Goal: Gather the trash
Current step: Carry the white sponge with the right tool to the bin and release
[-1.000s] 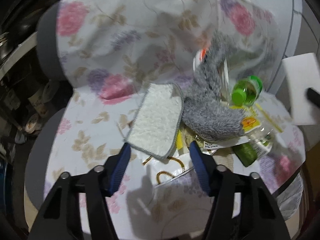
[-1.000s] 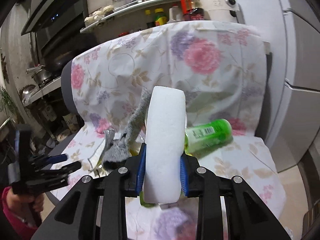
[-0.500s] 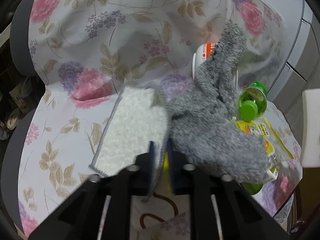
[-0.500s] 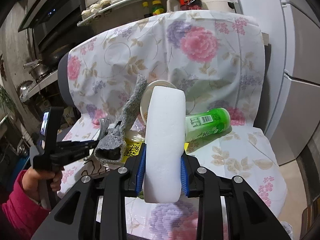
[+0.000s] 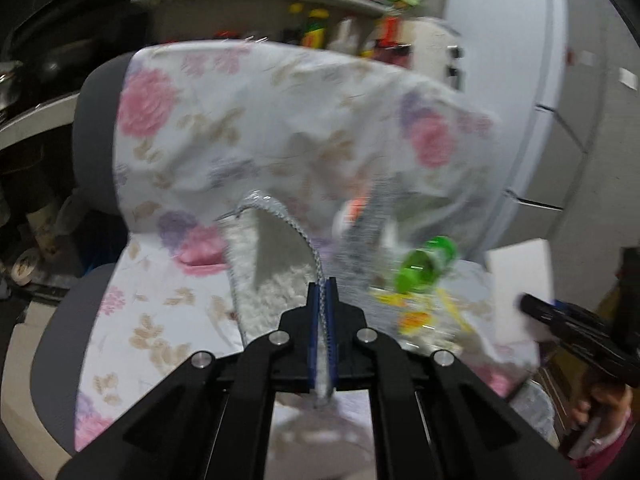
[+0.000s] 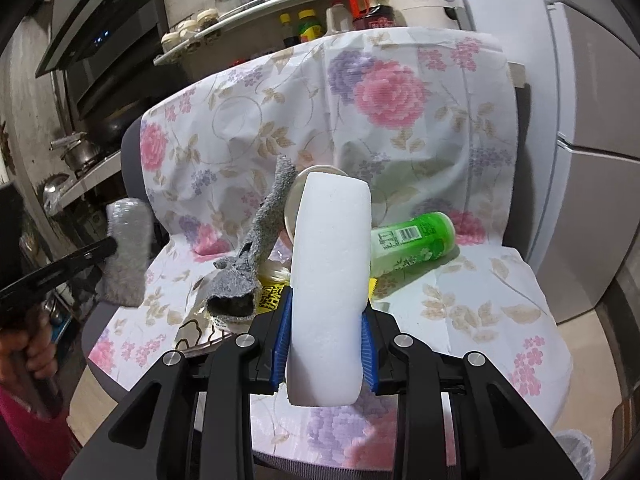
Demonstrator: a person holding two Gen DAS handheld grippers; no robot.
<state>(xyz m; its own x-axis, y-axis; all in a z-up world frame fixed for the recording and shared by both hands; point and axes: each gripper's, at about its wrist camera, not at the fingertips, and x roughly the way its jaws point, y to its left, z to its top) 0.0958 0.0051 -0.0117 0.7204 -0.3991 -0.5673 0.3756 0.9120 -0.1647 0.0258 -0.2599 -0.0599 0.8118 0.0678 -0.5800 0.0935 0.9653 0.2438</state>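
The left gripper [image 5: 324, 300] is pinched tight on the grey-edged white cloth [image 5: 272, 288], which hangs lifted off the flowered chair cover [image 6: 460, 312]. On the seat, a grey sock [image 6: 256, 256] leans up beside a yellow wrapper [image 6: 272, 300], and a green bottle [image 6: 412, 244] lies on its side behind. To the right, the right gripper [image 6: 326, 340] is clamped on an upright white foam block [image 6: 330, 280], held above the seat's front.

White fluffy cloth [image 5: 276, 280], grey-edged, pinched by one edge, hanging folded above seat. White foam block [image 6: 330, 276] clamped upright. Grey sock [image 6: 256, 256], green bottle [image 6: 412, 246] on its side, yellow wrappers [image 6: 270, 298] heaped on seat.
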